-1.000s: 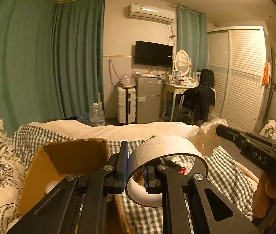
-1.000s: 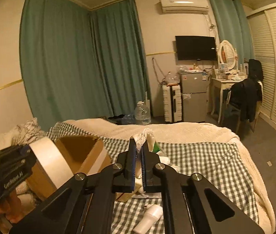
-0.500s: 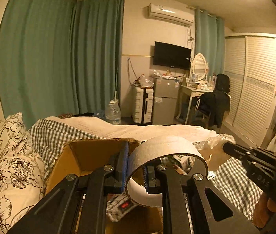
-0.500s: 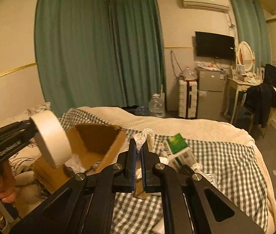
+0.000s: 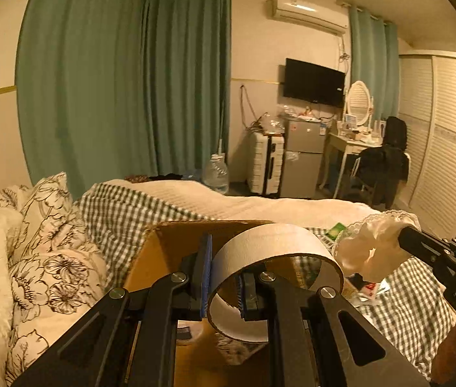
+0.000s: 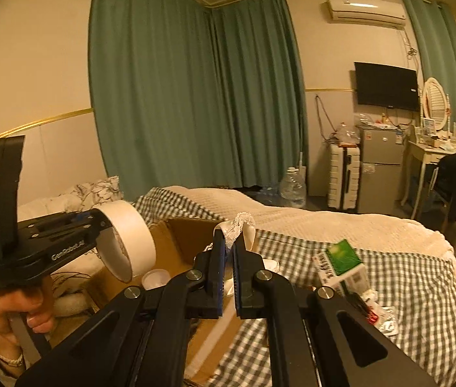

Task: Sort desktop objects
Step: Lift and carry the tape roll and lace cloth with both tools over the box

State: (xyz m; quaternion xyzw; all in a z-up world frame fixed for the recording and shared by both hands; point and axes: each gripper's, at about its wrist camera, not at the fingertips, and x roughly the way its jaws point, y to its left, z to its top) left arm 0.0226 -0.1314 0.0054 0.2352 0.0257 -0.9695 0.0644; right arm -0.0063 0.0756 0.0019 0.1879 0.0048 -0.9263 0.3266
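My left gripper (image 5: 226, 277) is shut on the wall of a wide roll of pale tape (image 5: 273, 242) and holds it over the open cardboard box (image 5: 163, 251). The roll also shows in the right wrist view (image 6: 131, 242), above the box (image 6: 182, 235). My right gripper (image 6: 228, 258) is shut on a white lacy cloth (image 6: 239, 224), held beside the box's right wall; the cloth shows at the right in the left wrist view (image 5: 369, 248). A small white lid (image 6: 155, 278) lies inside the box.
The box stands on a bed with a green checked cover (image 6: 421, 290). A green and white carton (image 6: 342, 262) and small packets (image 6: 379, 317) lie on the cover to the right. Flowered pillows (image 5: 50, 258) lie left of the box.
Both grippers moved left toward the box with their loads. The tape roll went from beside the box to over its opening, and the cloth now sits close to the box's right wall.
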